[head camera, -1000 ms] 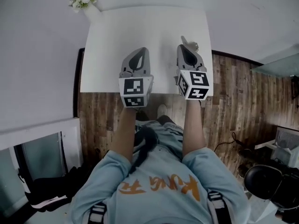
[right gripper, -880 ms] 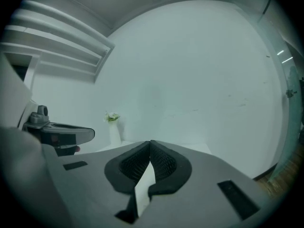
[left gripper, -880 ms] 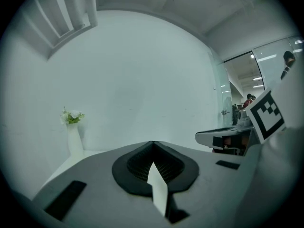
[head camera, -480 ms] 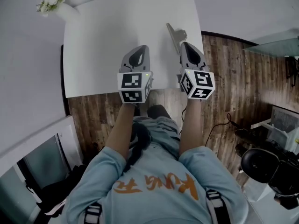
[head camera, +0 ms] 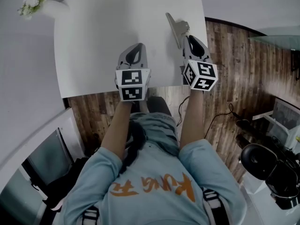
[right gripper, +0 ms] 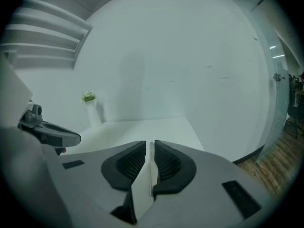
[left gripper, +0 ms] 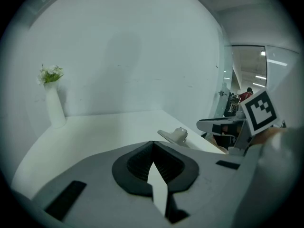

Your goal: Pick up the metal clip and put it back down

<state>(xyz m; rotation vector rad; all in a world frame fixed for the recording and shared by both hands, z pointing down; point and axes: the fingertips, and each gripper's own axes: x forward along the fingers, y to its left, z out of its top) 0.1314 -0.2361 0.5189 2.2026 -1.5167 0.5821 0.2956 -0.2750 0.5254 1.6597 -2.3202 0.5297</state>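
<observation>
White tabletop (head camera: 93, 41) fills the upper part of the head view, with dark wooden floor (head camera: 229, 60) running along its near edge and right side. A person in a light blue shirt (head camera: 154, 172) reaches both forearms out over the near edge, a gripper in each hand.

The left gripper (head camera: 137, 48) is over the tabletop near its front edge. Its own view shows the black ribbed pads meeting at the tips with nothing between them.

The right gripper (head camera: 191, 38) is just beside it, towards the tabletop's right edge. Its jaws are opening: its own view shows a narrow slit between the pads, with pale tabletop showing through. A thin grey line runs inside the slit; what it is cannot be told.

A white vase (left gripper: 53, 107) with small pale flowers (left gripper: 50, 73) stands at the far left corner, well apart from both grippers.

The metal clip (head camera: 176, 26) lies on the tabletop just ahead of the right gripper's tips, angled away to the left. Whether it touches the tips cannot be told.
</observation>
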